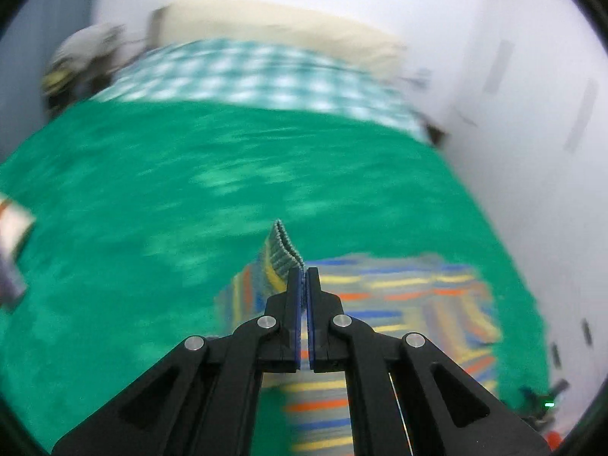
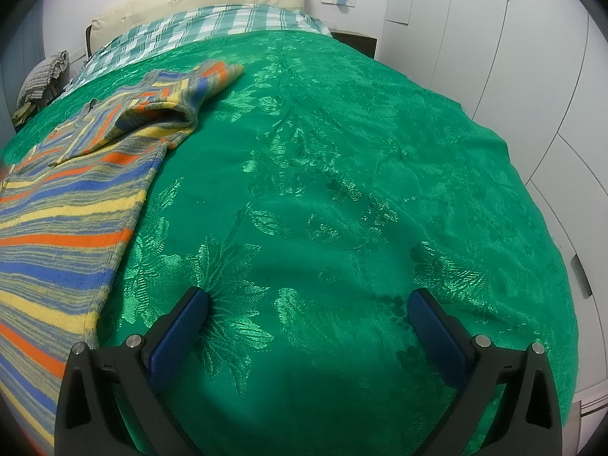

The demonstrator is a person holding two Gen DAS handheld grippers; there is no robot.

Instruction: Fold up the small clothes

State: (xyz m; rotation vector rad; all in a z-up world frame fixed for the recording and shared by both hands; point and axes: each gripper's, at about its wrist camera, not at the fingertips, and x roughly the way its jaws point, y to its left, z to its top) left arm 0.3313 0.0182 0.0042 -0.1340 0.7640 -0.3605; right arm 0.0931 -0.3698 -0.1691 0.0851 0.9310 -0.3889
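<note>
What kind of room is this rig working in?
Most likely a bedroom. The striped knit garment lies on a bed under a green bedspread, with a cream padded headboard and checked bedding at the far end. White cabinet doors line the right wall.

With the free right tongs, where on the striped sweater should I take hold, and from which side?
Probably the folded-over sleeve end of the striped sweater: it lies as a free tip on the green bedspread. Bring the open right tongs from the bare side, low along the cover.

No legible text, label, brand, number or sign is found in either wrist view; the left view is blurred.
</note>
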